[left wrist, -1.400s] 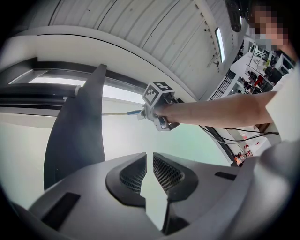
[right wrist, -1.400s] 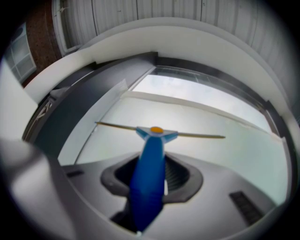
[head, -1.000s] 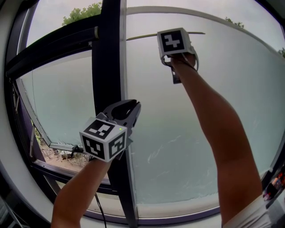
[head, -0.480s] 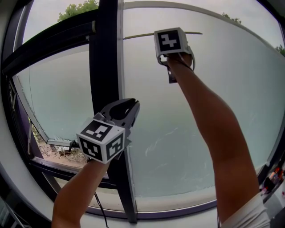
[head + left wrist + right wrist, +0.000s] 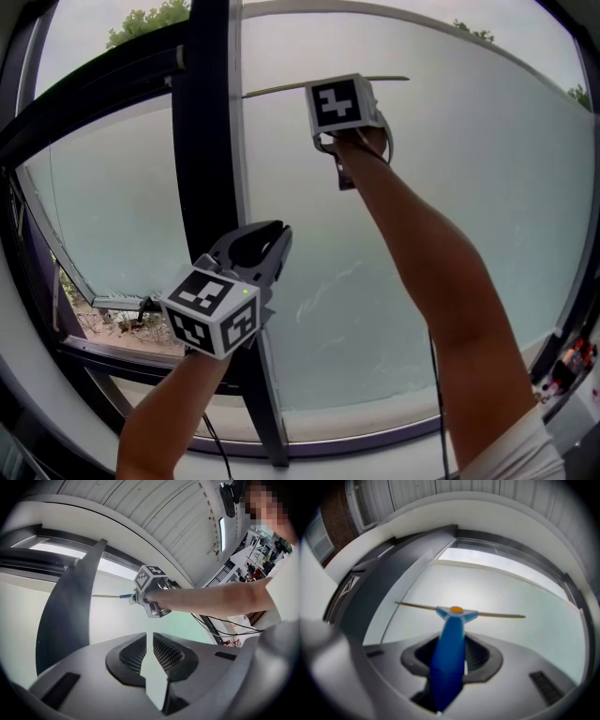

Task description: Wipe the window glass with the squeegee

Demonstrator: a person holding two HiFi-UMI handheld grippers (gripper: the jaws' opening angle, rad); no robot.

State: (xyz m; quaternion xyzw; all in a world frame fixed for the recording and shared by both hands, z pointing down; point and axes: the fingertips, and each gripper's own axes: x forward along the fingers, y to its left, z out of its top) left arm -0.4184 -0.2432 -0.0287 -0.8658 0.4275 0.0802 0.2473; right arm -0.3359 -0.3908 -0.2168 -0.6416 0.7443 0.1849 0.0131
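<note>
I had the fingers of my right gripper (image 5: 454,656) pinched on the blue handle of the squeegee (image 5: 451,630). The handle ran up between them to a crosspiece with an orange spot at its middle. From there the thin blade (image 5: 281,89) stretched out to both sides, high on the window glass (image 5: 450,187). It sat nearly level, with the left end a little lower. That end came just beside the dark upright bar (image 5: 202,141) of the frame. The blade looked to be lying against the pane, though I could not be sure that it touched along its whole length. My right forearm (image 5: 422,262) reached up across the glass to hold it there, and a thin cable (image 5: 436,375) hung down under it.

My left gripper (image 5: 149,643) was lower and off to the left, in front of the dark bar. Its fingers were pressed together with nothing between them, and it pointed up towards the window. Its marker cube (image 5: 211,314) faced back at me.

Below the blade, faint pale streaks (image 5: 328,291) marked the middle of the pane. Green treetops (image 5: 150,23) showed above the frame at the upper left.
</note>
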